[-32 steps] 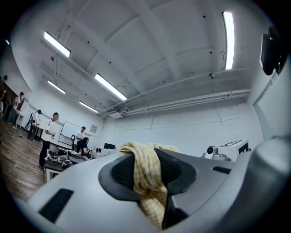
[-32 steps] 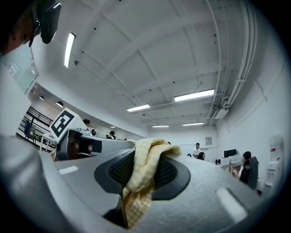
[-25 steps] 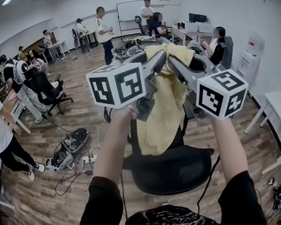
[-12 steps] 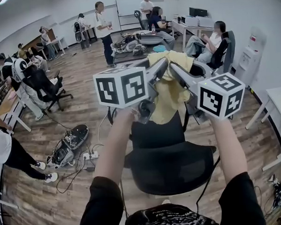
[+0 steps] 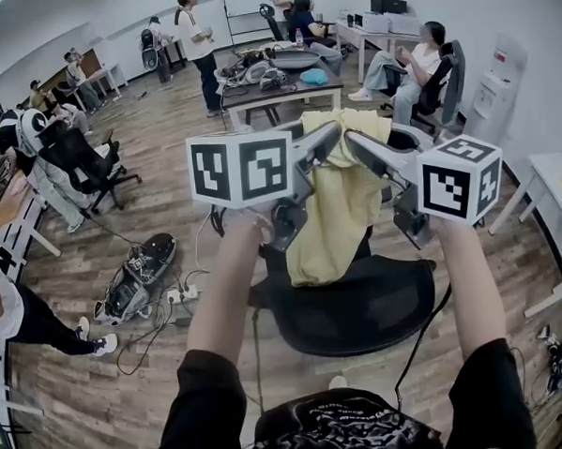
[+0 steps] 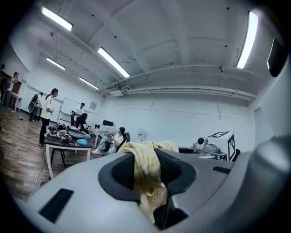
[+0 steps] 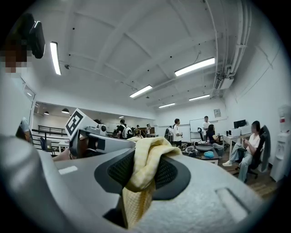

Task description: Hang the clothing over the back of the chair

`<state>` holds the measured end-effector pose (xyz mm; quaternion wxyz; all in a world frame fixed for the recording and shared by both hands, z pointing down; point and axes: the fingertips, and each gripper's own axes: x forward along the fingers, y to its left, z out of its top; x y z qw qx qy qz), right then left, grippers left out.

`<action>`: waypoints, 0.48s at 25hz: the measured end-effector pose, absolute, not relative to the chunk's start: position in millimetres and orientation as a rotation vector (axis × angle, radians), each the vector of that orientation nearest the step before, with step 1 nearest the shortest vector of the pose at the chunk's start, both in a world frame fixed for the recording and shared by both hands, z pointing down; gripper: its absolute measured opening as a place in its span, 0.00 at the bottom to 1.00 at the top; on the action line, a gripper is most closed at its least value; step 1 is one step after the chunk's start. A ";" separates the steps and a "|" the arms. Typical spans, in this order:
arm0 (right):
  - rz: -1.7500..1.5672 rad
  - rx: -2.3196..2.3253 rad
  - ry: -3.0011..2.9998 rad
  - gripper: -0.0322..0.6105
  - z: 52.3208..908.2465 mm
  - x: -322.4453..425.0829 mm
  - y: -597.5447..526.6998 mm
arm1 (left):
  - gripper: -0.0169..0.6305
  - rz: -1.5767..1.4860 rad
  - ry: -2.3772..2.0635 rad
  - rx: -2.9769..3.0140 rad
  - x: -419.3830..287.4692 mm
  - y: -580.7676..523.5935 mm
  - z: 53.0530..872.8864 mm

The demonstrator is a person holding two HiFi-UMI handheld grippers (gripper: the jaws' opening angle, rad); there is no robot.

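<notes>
A yellow garment [image 5: 341,202] is held up by two hand-held grippers over a black office chair [image 5: 361,309]. The left gripper [image 5: 324,140] is clamped on the upper edge of the cloth, with fabric bunched between its dark pads. The right gripper [image 5: 359,144] is clamped on the same upper edge just beside it, and fabric is pinched between its pads too. Both grippers are held level and close together, with their tips nearly meeting. The garment is hung down from the jaws in front of the chair's backrest, and its lower edge is seen just above the seat. Whether the cloth is resting on the backrest cannot be told. Beyond the chair, a cluttered table [image 5: 278,86] is set on the wooden floor [image 5: 166,187].
</notes>
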<state>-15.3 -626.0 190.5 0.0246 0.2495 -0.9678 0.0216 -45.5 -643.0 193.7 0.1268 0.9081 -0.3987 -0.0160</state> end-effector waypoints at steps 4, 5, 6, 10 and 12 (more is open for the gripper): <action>0.100 0.671 -2.955 0.21 203.2 -7.8 -600.3 | 0.20 0.004 -1.072 2.661 -36.6 -618.4 206.7; 0.102 0.653 -2.948 0.21 205.4 -7.1 -593.5 | 0.20 0.020 -1.056 2.667 -35.4 -611.8 209.2; 0.098 0.644 -2.945 0.21 206.2 -7.7 -587.4 | 0.20 0.024 -1.049 2.675 -35.6 -606.0 209.9; 0.087 0.642 -2.931 0.21 207.4 -9.2 -566.6 | 0.20 -0.004 -1.048 2.704 -37.4 -585.6 208.1; 0.103 0.638 -2.925 0.21 208.7 -7.2 -557.5 | 0.20 0.002 -1.037 2.698 -35.1 -576.5 210.2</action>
